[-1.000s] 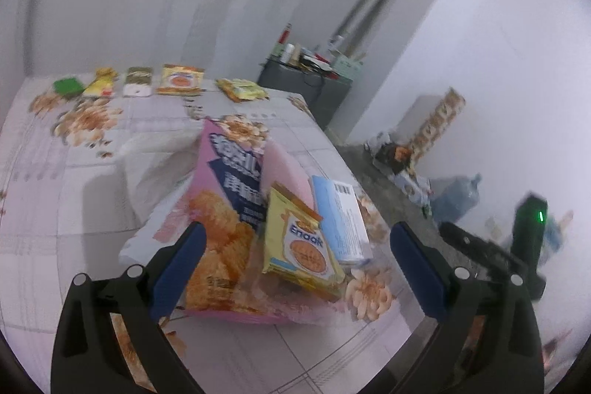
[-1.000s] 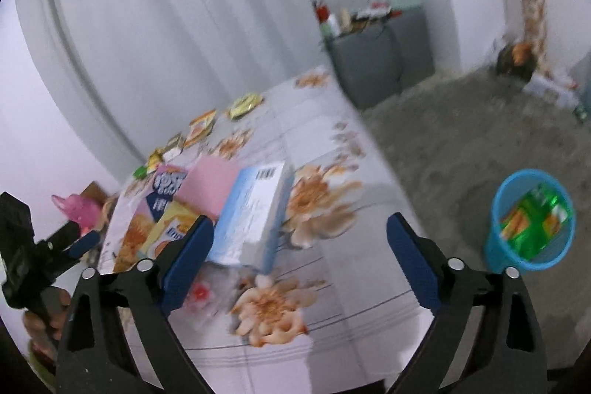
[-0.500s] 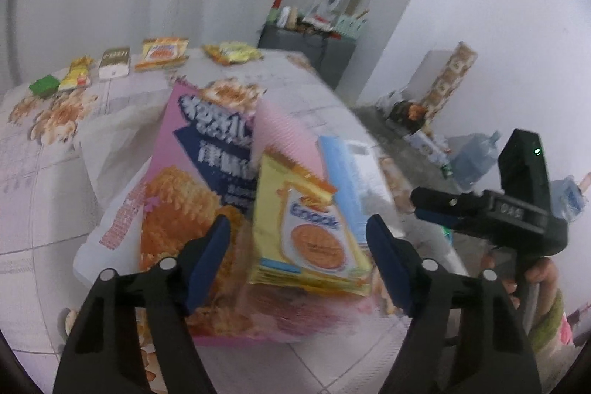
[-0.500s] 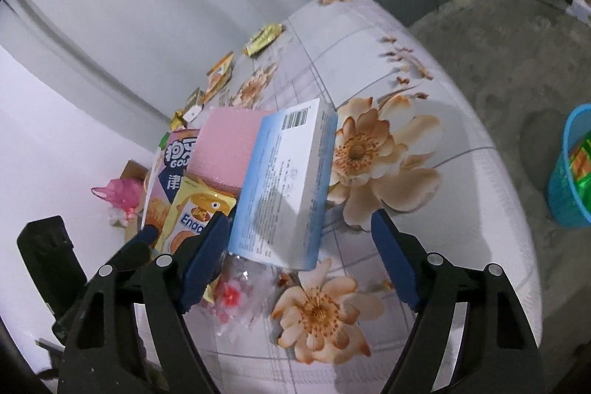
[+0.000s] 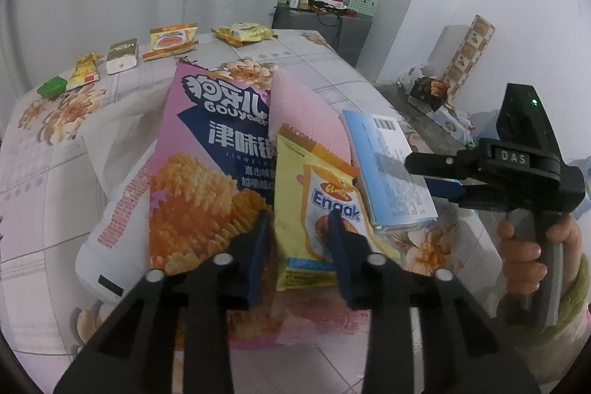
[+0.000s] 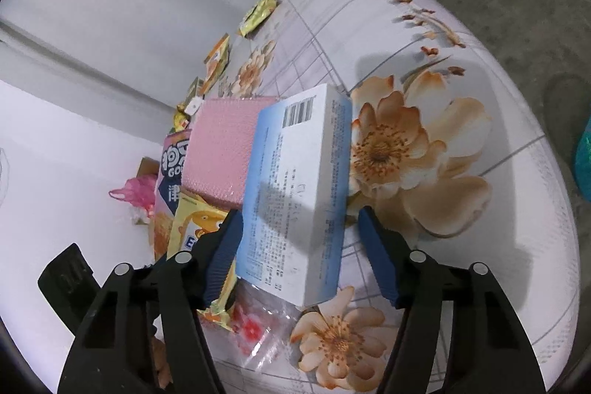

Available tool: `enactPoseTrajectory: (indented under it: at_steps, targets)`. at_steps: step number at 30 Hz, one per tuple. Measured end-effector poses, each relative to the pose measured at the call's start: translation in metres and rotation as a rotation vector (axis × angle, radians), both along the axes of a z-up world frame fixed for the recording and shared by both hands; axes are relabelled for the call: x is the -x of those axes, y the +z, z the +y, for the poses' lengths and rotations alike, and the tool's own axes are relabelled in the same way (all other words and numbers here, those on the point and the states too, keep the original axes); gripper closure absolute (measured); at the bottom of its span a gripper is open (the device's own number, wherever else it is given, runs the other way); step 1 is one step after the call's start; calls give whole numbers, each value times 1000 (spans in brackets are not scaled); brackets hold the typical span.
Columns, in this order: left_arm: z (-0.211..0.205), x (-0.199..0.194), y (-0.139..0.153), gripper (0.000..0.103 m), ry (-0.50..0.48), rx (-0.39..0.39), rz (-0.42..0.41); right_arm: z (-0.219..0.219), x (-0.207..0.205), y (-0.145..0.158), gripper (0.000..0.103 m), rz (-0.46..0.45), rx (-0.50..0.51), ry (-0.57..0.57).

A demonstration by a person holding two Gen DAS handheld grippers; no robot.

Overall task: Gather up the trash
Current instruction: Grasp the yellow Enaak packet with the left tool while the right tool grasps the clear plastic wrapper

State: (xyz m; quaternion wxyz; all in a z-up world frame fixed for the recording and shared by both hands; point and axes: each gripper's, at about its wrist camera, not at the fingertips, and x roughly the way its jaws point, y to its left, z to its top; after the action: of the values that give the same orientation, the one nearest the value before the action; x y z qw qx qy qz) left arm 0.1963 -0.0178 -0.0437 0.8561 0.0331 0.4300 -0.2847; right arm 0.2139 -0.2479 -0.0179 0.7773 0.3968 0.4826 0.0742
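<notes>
The blue-padded fingers point(image 6: 224, 257) of the right gripper point(image 6: 299, 253) stand wide apart, straddling the near end of the pale blue and white cardboard box point(image 6: 295, 194); the left pad sits just beside the box's edge, the right pad is clear of it, so nothing is gripped yet. The fingers point(image 5: 258, 255) of the left gripper point(image 5: 297, 255) are narrower, partly open, with the bottom edge of the yellow biscuit packet point(image 5: 325, 209) between them; whether they touch it I cannot tell.

All places are given from the blue box, which leans on top of a pile of trash on the flower-patterned bench point(image 6: 461, 98). The big pink crisp bag point(image 5: 207, 180) lies underneath and to its left, probably serving as the base of the pile. A pink bubble-wrap pouch point(image 6: 225, 146) rests directly left of the box, overlapped by it. The yellow packet lies left of the box's near end. Small wrappers point(image 5: 171, 41) line the bench's far edge, well beyond the box. Each gripper seems lined up on its own piece for lifting.
</notes>
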Motion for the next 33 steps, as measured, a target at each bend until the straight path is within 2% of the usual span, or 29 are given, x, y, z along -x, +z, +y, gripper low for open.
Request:
enactPoseTrajectory:
  at_steps: [3,5,7,9,13,17,22,24,27,30,33]
  targets:
    - [1,0,0,81,-4,9,2,6,-1,7,41,-5,72,8]
    - [3,1,0,83,-6,19,-1,11,-3,14,38,-8,125,23]
    - [4,2,2,86,-5,30,-6,16,-6,20,29,-10,197,22]
    - [8,3,5,88,-1,56,-8,20,-6,24,27,-13,252,30]
    - [15,5,13,89,20,99,-33,35,-16,30,21,-13,374,60]
    - [25,2,19,89,54,140,-45,50,-24,27,20,0,448,103]
    - [38,-3,21,89,84,223,-15,49,-21,31,20,-21,481,70]
    - [43,-6,20,90,95,245,2,44,-9,38,20,-65,447,54]
    - [48,-8,16,91,114,255,20,35,14,43,20,-116,336,43]
    - [53,-8,12,91,128,261,35,40,35,42,28,-137,274,83]
    - [57,-8,9,91,139,270,51,63,52,43,28,-166,315,172]
